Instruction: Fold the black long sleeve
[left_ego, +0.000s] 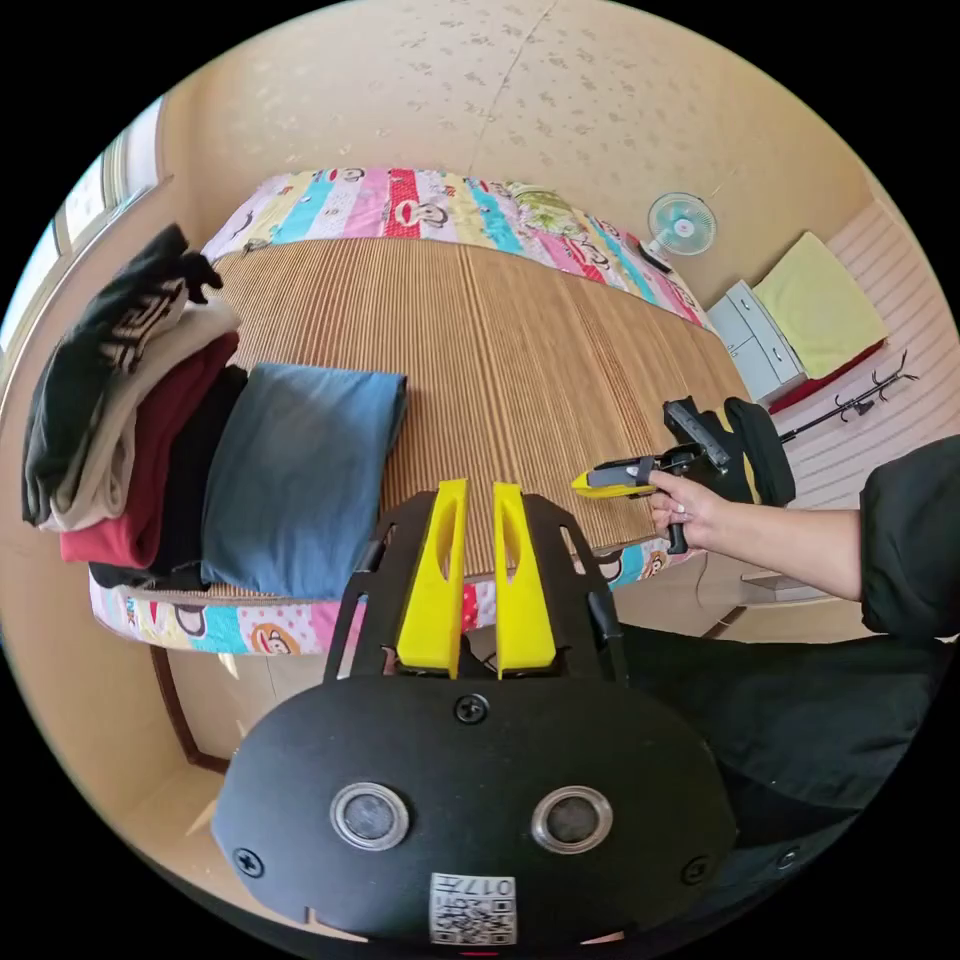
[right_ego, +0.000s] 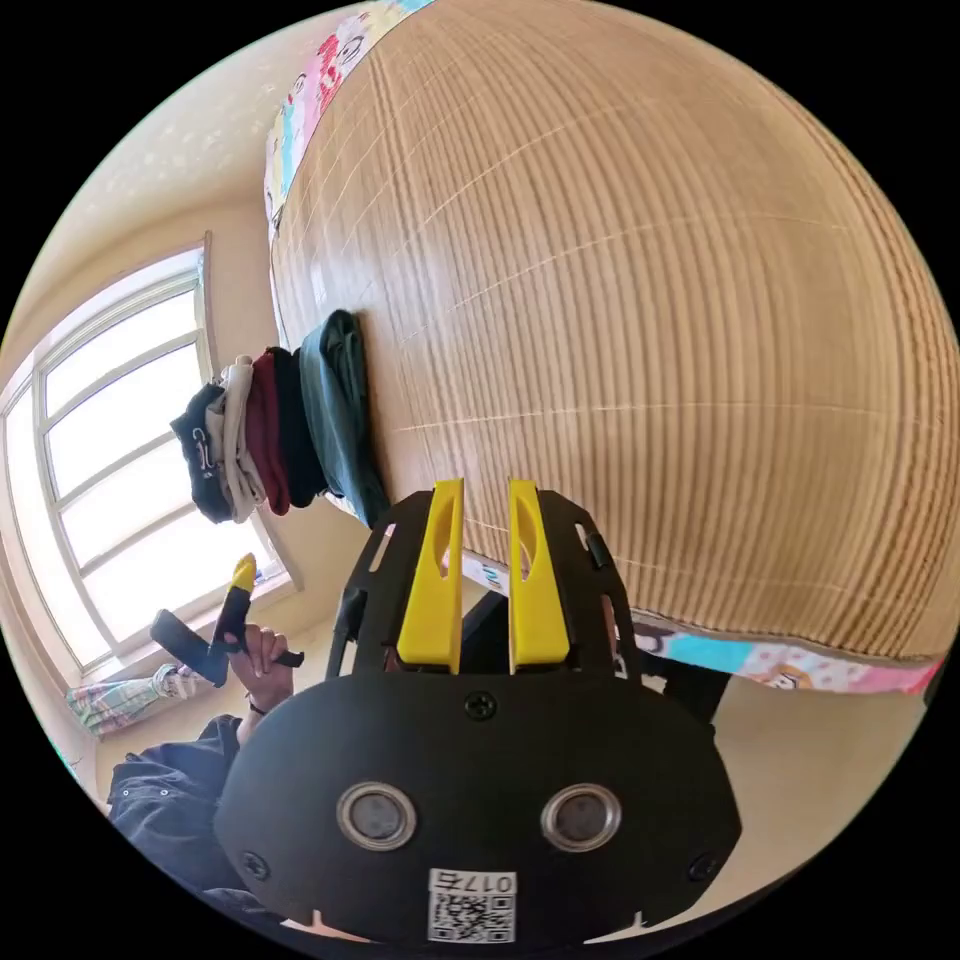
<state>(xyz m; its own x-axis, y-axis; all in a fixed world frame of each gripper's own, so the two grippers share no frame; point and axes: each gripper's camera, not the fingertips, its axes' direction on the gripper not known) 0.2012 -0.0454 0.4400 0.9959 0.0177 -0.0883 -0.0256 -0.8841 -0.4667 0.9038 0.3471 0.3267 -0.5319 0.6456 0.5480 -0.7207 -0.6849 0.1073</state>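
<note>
In the left gripper view, the left gripper (left_ego: 476, 500) hung over the near edge of the bed (left_ego: 560, 360), its jaws a narrow gap apart and holding nothing. A pile of folded clothes (left_ego: 150, 420) sat at the bed's left edge; a black layer in it may have been the long sleeve, though I could not tell. The right gripper (left_ego: 610, 482) hovered by the right edge, its jaws looking together.

In the right gripper view, the right gripper (right_ego: 485, 500) showed a small gap and was empty. The mat was bare, so folding looked either finished or not begun.
</note>
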